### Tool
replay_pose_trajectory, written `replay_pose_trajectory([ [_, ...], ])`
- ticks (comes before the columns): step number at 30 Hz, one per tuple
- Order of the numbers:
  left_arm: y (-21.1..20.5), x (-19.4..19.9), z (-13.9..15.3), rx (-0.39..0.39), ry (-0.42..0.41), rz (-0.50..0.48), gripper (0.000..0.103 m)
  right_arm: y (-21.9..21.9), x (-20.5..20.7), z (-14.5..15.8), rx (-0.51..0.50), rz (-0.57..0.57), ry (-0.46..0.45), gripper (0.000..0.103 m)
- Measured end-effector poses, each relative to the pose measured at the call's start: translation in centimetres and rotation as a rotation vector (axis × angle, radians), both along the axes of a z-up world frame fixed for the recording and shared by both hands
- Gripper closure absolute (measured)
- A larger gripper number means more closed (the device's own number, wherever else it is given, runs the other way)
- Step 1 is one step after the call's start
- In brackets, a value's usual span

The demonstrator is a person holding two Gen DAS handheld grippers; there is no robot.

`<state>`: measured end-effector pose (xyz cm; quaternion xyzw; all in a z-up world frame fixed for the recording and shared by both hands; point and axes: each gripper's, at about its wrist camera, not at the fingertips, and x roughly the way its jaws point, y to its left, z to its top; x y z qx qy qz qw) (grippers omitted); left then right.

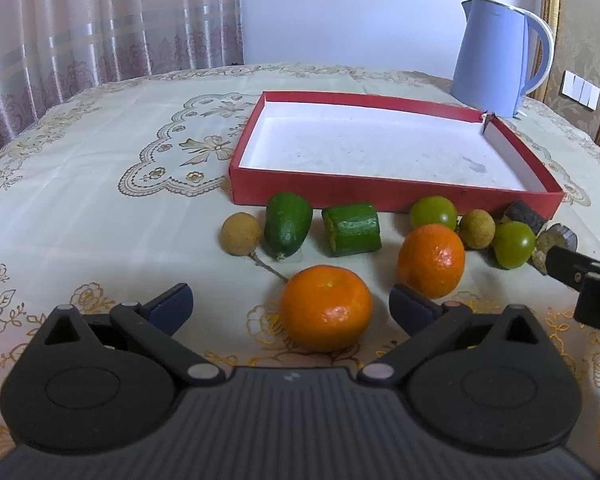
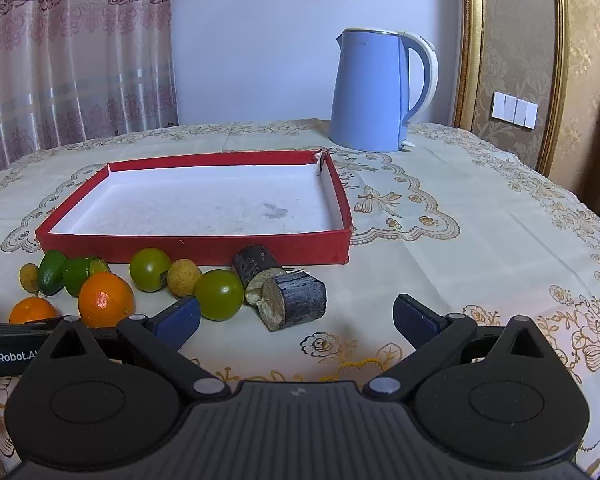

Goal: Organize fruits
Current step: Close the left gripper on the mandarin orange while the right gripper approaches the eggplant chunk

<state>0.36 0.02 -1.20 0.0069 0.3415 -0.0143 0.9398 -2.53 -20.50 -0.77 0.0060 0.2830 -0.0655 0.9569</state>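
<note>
Both tools are released and hold nothing: the left tool [image 1: 292, 304] has the near mandarin [image 1: 326, 307] between its fingers, and the right tool [image 2: 298, 316] faces the dark cane piece [image 2: 296, 300]. The round mandarin may roll away if one finger touches it first. All fruits lie on the counter [image 1: 100, 200] before the empty red tray [image 1: 396, 196]; its wall must be cleared. The second mandarin [image 1: 432, 260] stands close, and a blue kettle [image 2: 374, 92] is behind.

Fruit row [image 2: 152, 276] crowds red tray [image 2: 196, 246] front wall; tablecloth [image 2: 480, 248] rightward open.
</note>
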Motion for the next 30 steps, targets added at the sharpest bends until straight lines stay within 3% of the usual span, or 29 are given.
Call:
replay_pose_trajectory([
  [15, 0.1, -0.3, 0.1, -0.005, -0.004, -0.006, 0.000, -0.2, -0.1, -0.2, 0.007, -0.003, 0.006, 0.000],
  [22, -0.5, -2.2, 0.2, 0.030, -0.093, -0.100, 0.000, -1.0, 0.0, -0.2, 0.021, -0.034, 0.001, 0.000],
  [26, -0.8, -2.3, 0.0, 0.037, -0.097, -0.131, 0.011, -1.3, 0.1, -0.2, 0.030, -0.042, 0.000, 0.000],
  [30, -0.9, -2.2, -0.2, 0.025, -0.077, -0.141, 0.015, -1.5, 0.1, -0.3, 0.030, -0.039, 0.001, 0.000],
])
